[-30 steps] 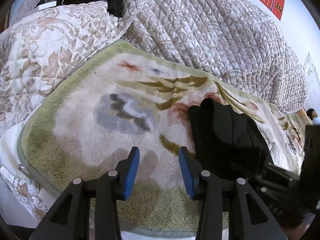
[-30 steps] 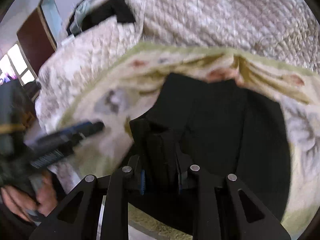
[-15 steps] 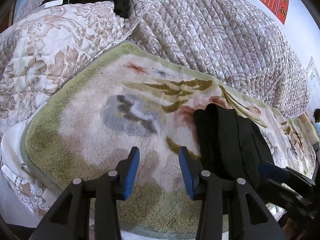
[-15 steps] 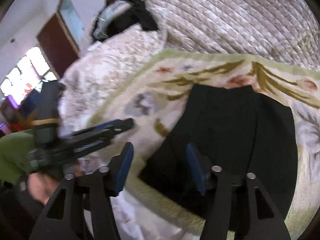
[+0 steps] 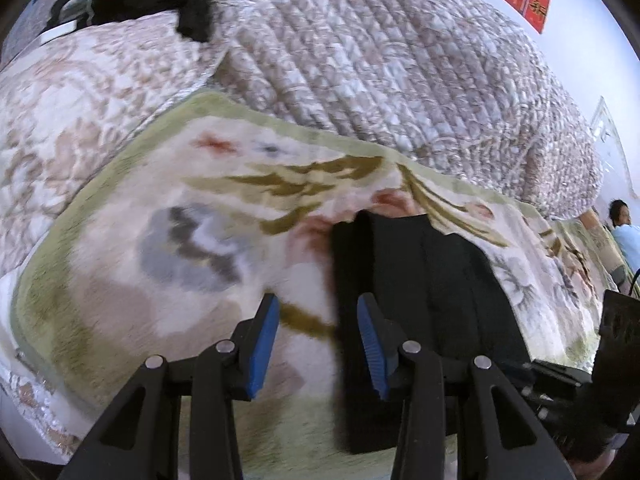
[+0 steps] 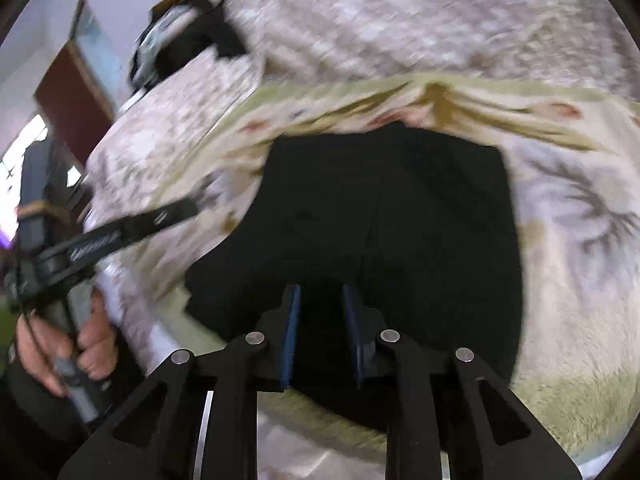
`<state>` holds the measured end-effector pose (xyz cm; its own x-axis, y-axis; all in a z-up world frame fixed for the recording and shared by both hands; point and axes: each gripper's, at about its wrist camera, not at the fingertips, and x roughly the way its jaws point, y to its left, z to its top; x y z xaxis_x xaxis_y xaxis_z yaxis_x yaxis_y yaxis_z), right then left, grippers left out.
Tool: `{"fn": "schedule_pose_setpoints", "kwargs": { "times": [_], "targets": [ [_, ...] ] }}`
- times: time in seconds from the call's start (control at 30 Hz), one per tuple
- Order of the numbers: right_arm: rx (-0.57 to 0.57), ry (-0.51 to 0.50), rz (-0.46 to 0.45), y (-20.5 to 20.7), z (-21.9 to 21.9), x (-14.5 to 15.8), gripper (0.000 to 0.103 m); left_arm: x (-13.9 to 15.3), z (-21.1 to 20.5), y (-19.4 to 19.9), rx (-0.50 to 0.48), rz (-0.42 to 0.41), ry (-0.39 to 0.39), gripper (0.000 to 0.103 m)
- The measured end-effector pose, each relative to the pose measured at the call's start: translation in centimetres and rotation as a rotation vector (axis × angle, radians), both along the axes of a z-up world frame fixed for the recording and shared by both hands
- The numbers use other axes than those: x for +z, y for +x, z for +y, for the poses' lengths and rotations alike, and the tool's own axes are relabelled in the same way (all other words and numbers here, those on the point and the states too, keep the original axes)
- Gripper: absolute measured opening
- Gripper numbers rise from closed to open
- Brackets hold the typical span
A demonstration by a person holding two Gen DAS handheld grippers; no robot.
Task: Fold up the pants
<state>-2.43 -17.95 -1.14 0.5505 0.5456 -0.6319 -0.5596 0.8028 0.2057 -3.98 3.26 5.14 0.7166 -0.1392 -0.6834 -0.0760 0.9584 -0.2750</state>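
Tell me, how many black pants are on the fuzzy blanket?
1. The folded black pants lie on the fleece blanket, near its front edge. Dark clothes piled farther back on the bed are too blurry to name.

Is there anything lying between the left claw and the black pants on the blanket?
Nothing visible. Only bare fleece blanket shows between the left claw and the near edge of the folded black pants; its right finger already overlaps that edge in the view.
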Motion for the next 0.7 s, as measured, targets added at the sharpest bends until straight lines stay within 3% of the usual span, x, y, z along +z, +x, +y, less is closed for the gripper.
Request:
{"fn": "schedule_pose_setpoints", "kwargs": {
  "times": [0.1,0.2,0.3,0.43,0.53,0.6,0.7],
  "targets": [
    [0.026,-0.010,-0.006,0.6,-0.3,1.3,0.023,1.0,-1.1,1.2,-0.046,-0.006,-0.001,0.046],
    [-0.046,0.051,-0.048,2.2,-3.0,3.6,0.023,2.1,-2.5,3.0,-0.100,-0.016,0.016,0.046],
    [-0.143,-0.001,-0.057,5.3,-4.5,4.9,0.023,2.5,-4.7,5.4,-0.170,-0.033,0.076,0.045],
    [-0.179,-0.023,-0.036,9.2,-4.6,4.8,0.023,1.2,-7.2,8.4,-0.243,-0.005,0.142,0.036],
    [-0.186,-0.054,-0.032,11.9,-4.0,3.7,0.023,-0.7,-7.6,9.6,-0.219,0.047,0.187,0.031],
    [-0.210,-0.080,0.003,13.0,-4.4,2.2,0.018,-1.9,-7.0,9.7,-0.210,0.070,0.160,0.032],
    [-0.224,-0.035,0.005,13.4,-5.1,2.0,0.018,-2.2,-6.6,9.2,-0.196,0.056,0.140,0.034]
  ]
}}
